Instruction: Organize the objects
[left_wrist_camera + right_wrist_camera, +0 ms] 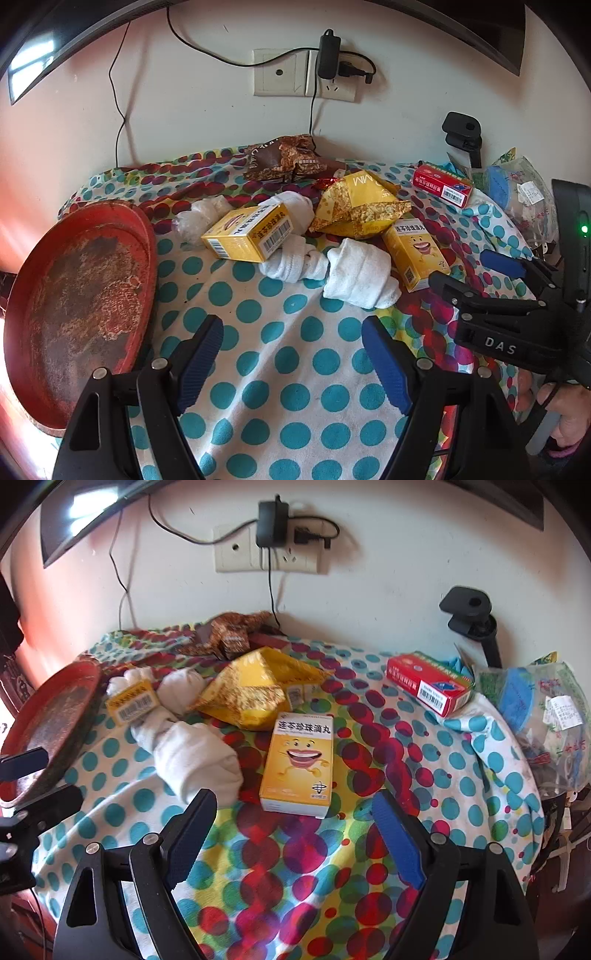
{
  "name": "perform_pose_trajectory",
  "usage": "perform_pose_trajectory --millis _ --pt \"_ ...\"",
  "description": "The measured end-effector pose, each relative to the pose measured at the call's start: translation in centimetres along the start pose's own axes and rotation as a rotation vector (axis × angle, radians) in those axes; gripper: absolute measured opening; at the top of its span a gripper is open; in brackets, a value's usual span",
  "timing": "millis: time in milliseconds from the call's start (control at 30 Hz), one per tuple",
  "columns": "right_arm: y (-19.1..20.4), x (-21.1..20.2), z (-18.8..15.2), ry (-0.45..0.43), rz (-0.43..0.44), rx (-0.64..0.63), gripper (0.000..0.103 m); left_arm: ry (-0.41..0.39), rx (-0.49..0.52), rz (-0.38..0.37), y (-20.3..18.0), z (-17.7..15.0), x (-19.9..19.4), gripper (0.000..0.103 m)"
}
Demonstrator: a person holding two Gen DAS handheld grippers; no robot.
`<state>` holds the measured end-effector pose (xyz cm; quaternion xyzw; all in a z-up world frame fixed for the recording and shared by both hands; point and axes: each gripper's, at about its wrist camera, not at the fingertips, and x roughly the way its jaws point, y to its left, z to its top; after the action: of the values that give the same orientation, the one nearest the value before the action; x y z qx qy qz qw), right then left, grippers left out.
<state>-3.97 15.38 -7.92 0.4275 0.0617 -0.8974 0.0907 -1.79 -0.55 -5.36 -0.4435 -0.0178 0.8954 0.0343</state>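
A rumpled polka-dot cloth (295,369) is covering the surface. At its left edge a round red tray (74,295), worn and mottled, is lying tilted. A crinkly yellow foil bag (362,210) is sitting mid-cloth, with soft white knotted socks (354,277) lying in front of it. One yellow carton (299,760) is lying flat, its long axis running toward the wall; another yellow box (247,232) is resting crosswise on the socks. A red box (428,686) is sitting far right. The left gripper (293,354) and right gripper (293,830) are hovering spread wide, grasping nothing.
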Motion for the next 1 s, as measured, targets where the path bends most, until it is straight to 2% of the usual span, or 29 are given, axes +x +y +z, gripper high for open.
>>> perform_pose_trajectory --millis 267,400,467,500,533,700,867,1000 --pt "-1.0 4.1 0.1 0.046 -0.006 0.012 0.082 -0.011 0.092 -0.065 -2.4 0.7 2.5 0.080" --pt "-1.4 5.7 0.3 0.059 0.005 0.028 0.077 -0.014 0.119 -0.088 -3.1 0.9 3.5 0.080" --pt "-1.7 6.3 0.3 0.069 0.019 0.039 0.067 -0.002 0.121 -0.103 -3.3 1.0 4.2 0.080" --pt "-1.8 6.7 0.3 0.078 0.030 0.043 0.055 0.001 0.116 -0.111 -3.3 1.1 4.5 0.080" --pt "-1.9 6.9 0.3 0.085 0.030 0.048 0.050 0.006 0.114 -0.119 -3.4 1.1 4.8 0.080" --pt "-2.4 6.7 -0.1 0.057 -0.004 0.031 0.050 0.029 0.109 -0.120 -3.8 1.4 6.3 0.080" --pt "-3.0 6.7 -0.3 0.029 0.002 0.023 0.049 0.040 0.096 -0.106 -4.0 1.8 7.6 0.080" --pt "-3.0 6.6 -0.3 0.021 0.002 0.021 0.049 0.015 0.118 -0.092 -4.7 1.9 8.2 0.080"
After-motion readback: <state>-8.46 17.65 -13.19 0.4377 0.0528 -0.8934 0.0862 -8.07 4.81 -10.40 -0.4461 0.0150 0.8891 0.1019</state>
